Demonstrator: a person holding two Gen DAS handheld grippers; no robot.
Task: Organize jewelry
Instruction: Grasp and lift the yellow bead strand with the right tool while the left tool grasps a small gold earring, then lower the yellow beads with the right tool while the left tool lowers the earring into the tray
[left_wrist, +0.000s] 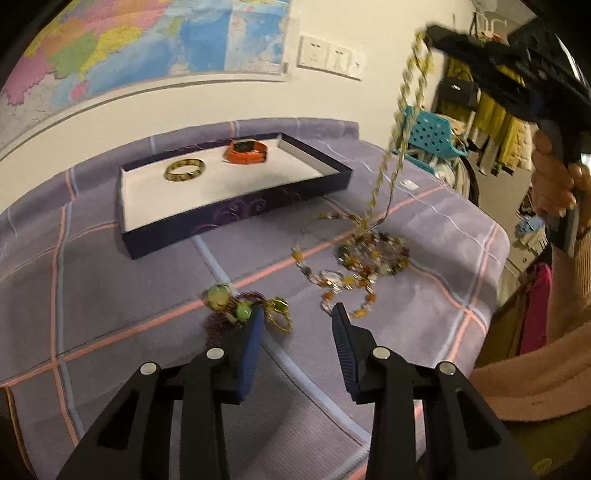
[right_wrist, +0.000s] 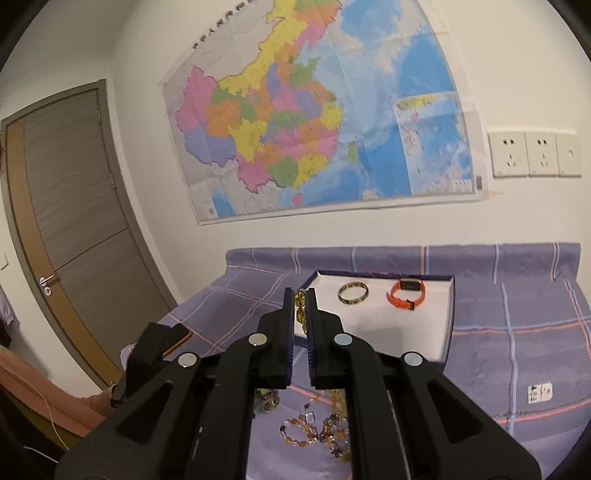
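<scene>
Right gripper (right_wrist: 300, 295) fingers pinching gold chain necklace (left_wrist: 402, 110), lifted high to clear the bed (left_wrist: 110, 280) toward white-lined navy tray (left_wrist: 236, 214); left gripper (left_wrist: 297, 314) fingers spread, idle.

Colored wall map (right_wrist: 317, 114) hung above plaid purple bedsheet (left_wrist: 110, 280); white wall sockets (right_wrist: 532, 155) right of it, brown door (right_wrist: 70, 221) left, clothes rack (left_wrist: 495, 122) beside bed.

White wall with a big colored map (right_wrist: 317, 110) taped up, three white sockets (right_wrist: 533, 154) to its right. Grey-brown door (right_wrist: 74, 218) with a metal handle, left of the map. Purple plaid cloth (right_wrist: 517, 332) covers the surface against the wall. Clothes on hangers (left_wrist: 495, 122) far right, a teal perforated basket (left_wrist: 430, 134) beside them.
</scene>
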